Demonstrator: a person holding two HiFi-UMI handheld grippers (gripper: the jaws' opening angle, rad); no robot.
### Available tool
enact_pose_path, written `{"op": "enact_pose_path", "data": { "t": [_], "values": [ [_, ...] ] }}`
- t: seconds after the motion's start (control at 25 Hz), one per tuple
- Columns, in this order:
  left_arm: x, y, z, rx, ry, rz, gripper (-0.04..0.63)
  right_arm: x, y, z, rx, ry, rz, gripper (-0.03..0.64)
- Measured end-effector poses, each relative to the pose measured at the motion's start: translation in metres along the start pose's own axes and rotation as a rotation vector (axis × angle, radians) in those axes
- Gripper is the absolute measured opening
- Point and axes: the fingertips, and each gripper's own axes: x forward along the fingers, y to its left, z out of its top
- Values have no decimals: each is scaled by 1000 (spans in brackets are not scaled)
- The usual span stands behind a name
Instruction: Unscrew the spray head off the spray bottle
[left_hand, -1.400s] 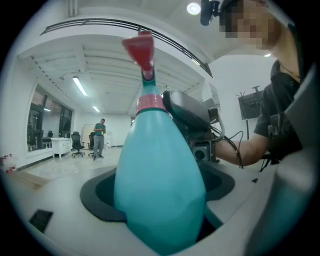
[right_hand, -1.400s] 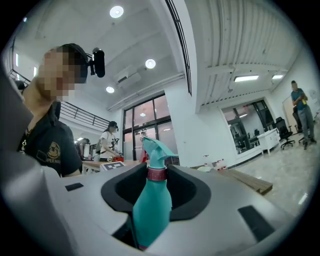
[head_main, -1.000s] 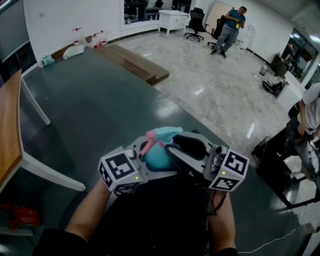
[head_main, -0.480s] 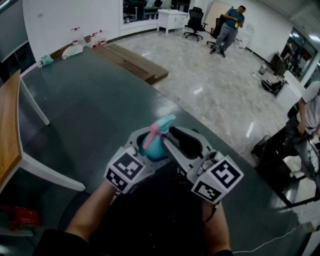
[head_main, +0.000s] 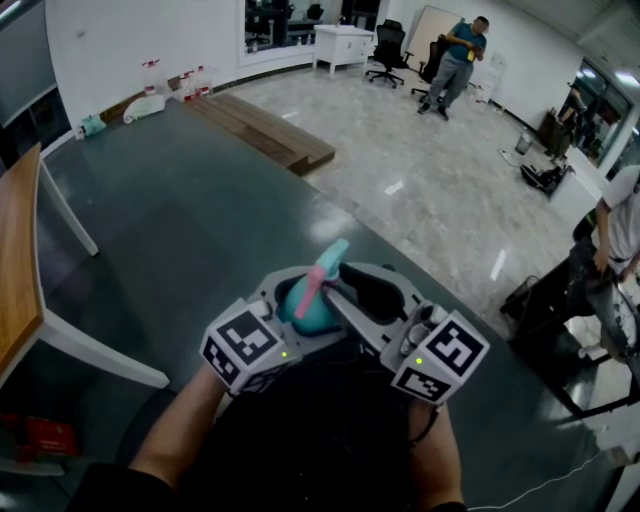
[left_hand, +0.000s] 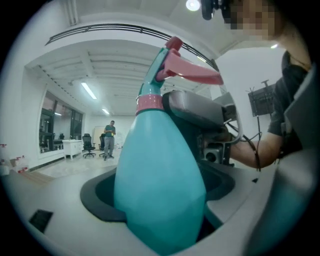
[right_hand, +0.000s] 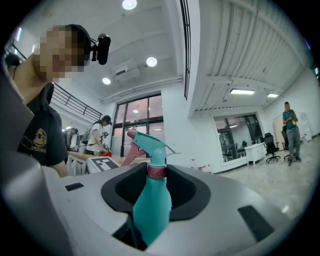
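Observation:
A teal spray bottle (head_main: 303, 312) with a pink collar and pink trigger (head_main: 312, 280) is held up in front of my chest, its spray head (head_main: 330, 256) pointing away from me. My left gripper (head_main: 285, 300) is shut on the bottle's fat body (left_hand: 160, 185), which fills its jaws. My right gripper (head_main: 345, 290) comes in from the right. Its jaws have just been closing a little and sit on the bottle's shoulder (right_hand: 150, 200), just under the collar (right_hand: 156, 171). The bottle's base is hidden.
Below lies a dark floor mat (head_main: 180, 210) with a wooden table (head_main: 15, 260) on white legs at the left. Wooden planks (head_main: 265, 130) and small bottles (head_main: 150, 95) lie by the far wall. One person (head_main: 460, 60) stands far off, another (head_main: 615, 240) at the right edge.
The spray nozzle, which pointed right, now points up and away. The right gripper's marker cube has tilted and dropped slightly. Both hands stay in the same place.

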Motion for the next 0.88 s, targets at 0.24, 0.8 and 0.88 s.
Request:
{"op": "enact_pose_path", "data": {
  "t": [0.24,0.8,0.88],
  "values": [
    [-11,-26,5,12,-28,-184,428,-9,16,4,4,-27,227,135],
    [-6,-8,7,-16,-56,-92,428,-17,-3,5,3,-53,159,137],
    [-4,6,5,-12,-43,-2,428,-20,-5,12,-5,-89,102,137]
  ]
}}
